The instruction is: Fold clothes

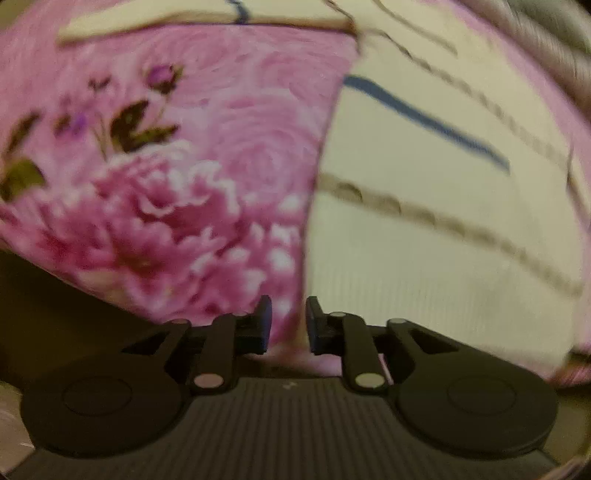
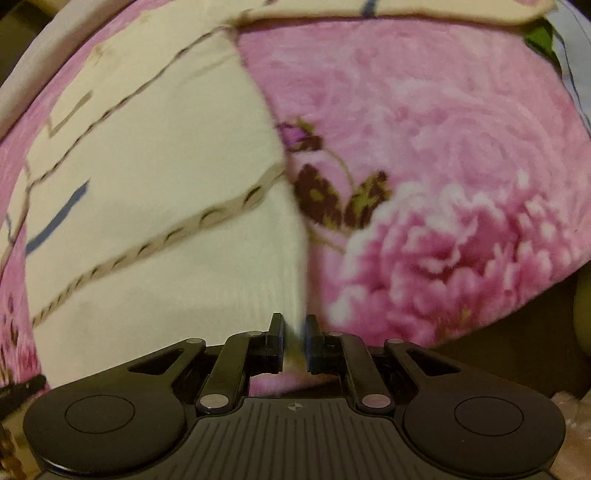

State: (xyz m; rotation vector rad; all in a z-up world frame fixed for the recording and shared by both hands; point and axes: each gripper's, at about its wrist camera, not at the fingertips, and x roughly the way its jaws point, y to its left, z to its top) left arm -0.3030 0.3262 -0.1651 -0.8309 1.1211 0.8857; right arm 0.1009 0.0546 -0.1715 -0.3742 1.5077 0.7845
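1. The task item is a cream garment (image 1: 424, 258) with a short blue stripe (image 1: 424, 118) and rows of dark dashed trim (image 1: 443, 221). It lies spread on a pink floral blanket (image 1: 166, 203).
2. In the left wrist view, the garment fills the right half of the frame. Its straight side edge runs upward from just beside the right fingertip.
3. In the right wrist view, the same cream garment (image 2: 166, 206) fills the left half of the frame. Its side edge runs down to the gap between the jaws.
4. A second strip of cream fabric (image 2: 406, 11) lies across the top of the right wrist view, beyond a band of bare blanket.
5. The left gripper (image 1: 289, 325) has its jaws spread by a narrow gap. Pink blanket shows through the gap. The garment edge lies just beside the right jaw; contact cannot be confirmed.
6. The right gripper (image 2: 294, 341) has its jaws nearly together. A cream fold of the garment edge stands between them; the jaws appear to pinch it.
7. The pink floral blanket (image 2: 443, 166) carries large peony prints with dark leaves.
8. Both views are blurred, so fine detail of the trim cannot be read.
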